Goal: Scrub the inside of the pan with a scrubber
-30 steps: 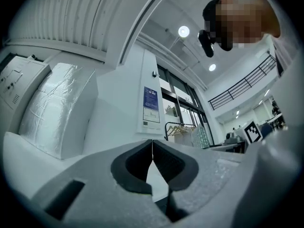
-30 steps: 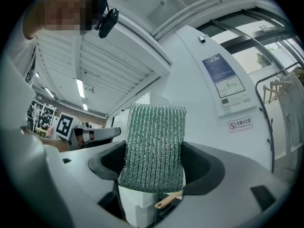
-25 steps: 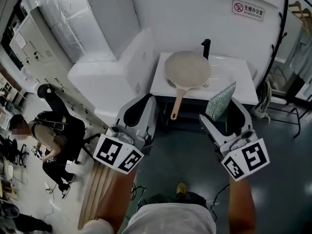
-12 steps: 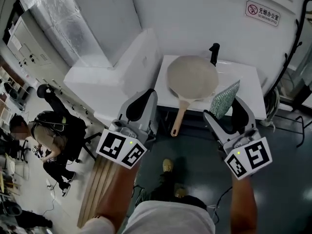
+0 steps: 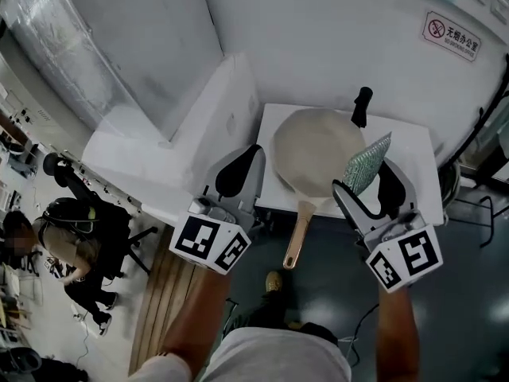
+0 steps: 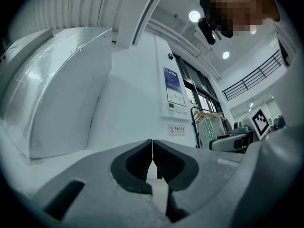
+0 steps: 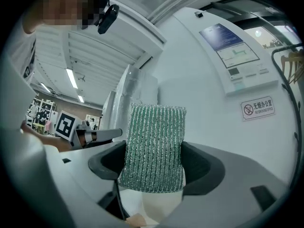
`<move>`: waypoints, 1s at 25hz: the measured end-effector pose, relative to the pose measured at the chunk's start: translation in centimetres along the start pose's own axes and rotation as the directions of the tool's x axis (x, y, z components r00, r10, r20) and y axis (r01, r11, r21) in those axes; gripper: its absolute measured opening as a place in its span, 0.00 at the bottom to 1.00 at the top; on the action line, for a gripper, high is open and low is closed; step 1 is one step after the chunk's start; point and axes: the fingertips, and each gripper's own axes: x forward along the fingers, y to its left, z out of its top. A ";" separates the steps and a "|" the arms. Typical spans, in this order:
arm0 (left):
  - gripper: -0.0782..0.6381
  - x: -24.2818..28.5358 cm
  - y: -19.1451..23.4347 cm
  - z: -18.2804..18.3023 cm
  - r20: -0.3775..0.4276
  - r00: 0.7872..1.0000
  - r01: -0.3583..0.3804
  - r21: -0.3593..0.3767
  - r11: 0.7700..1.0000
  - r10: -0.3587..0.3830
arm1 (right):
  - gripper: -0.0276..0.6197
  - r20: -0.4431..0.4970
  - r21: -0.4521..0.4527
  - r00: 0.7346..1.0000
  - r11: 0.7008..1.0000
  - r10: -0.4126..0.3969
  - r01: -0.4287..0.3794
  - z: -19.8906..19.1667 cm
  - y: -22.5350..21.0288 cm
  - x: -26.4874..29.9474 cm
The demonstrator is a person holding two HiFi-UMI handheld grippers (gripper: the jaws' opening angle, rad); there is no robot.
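A beige pan (image 5: pixel 316 151) lies on the white sink counter (image 5: pixel 413 146), its wooden handle (image 5: pixel 297 235) sticking out over the front edge. My right gripper (image 5: pixel 374 173) is shut on a green-and-silver scrubber (image 5: pixel 365 164) (image 7: pixel 153 146), which stands up between the jaws above the pan's right rim. My left gripper (image 5: pixel 242 169) (image 6: pixel 152 163) is shut with nothing in it, hovering just left of the pan over the counter's left edge. In both gripper views the jaws point up at the wall, so the pan is hidden there.
A black tap (image 5: pixel 361 106) rises behind the pan. A large white foam block (image 5: pixel 171 134) leans left of the counter. A person (image 5: pixel 64 237) sits at the far left among office chairs. A no-smoking sign (image 5: pixel 452 34) hangs on the wall.
The view has closed in on the counter. Both grippers have moved forward, the scrubber now at the pan's right rim and the left gripper beside its left rim.
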 end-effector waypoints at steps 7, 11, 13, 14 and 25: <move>0.13 5.3 4.8 -3.2 -0.035 0.999 0.040 -0.014 0.999 -0.041 | 0.59 -0.031 -0.008 0.999 0.999 -0.038 0.038 -1.7 -2.7 7.0; 0.13 7.9 6.8 -5.1 -0.068 0.996 0.052 -0.023 0.998 -0.054 | 0.59 -0.061 -0.014 0.996 0.998 -0.059 0.059 -3.0 -3.9 9.9; 0.13 9.0 7.7 -6.2 -0.098 0.994 0.047 -0.026 0.999 -0.049 | 0.59 -0.084 -0.014 0.994 0.998 -0.064 0.063 -3.7 -4.6 11.0; 0.13 9.5 8.0 -6.9 -0.115 0.992 0.041 -0.028 0.999 -0.044 | 0.59 -0.102 -0.013 0.993 0.998 -0.065 0.064 -4.2 -4.9 11.4; 0.14 12.6 10.2 -13.6 -0.316 0.949 -0.036 -0.068 0.997 0.013 | 0.59 -0.290 0.024 0.956 0.999 -0.033 0.042 -9.7 -8.2 15.8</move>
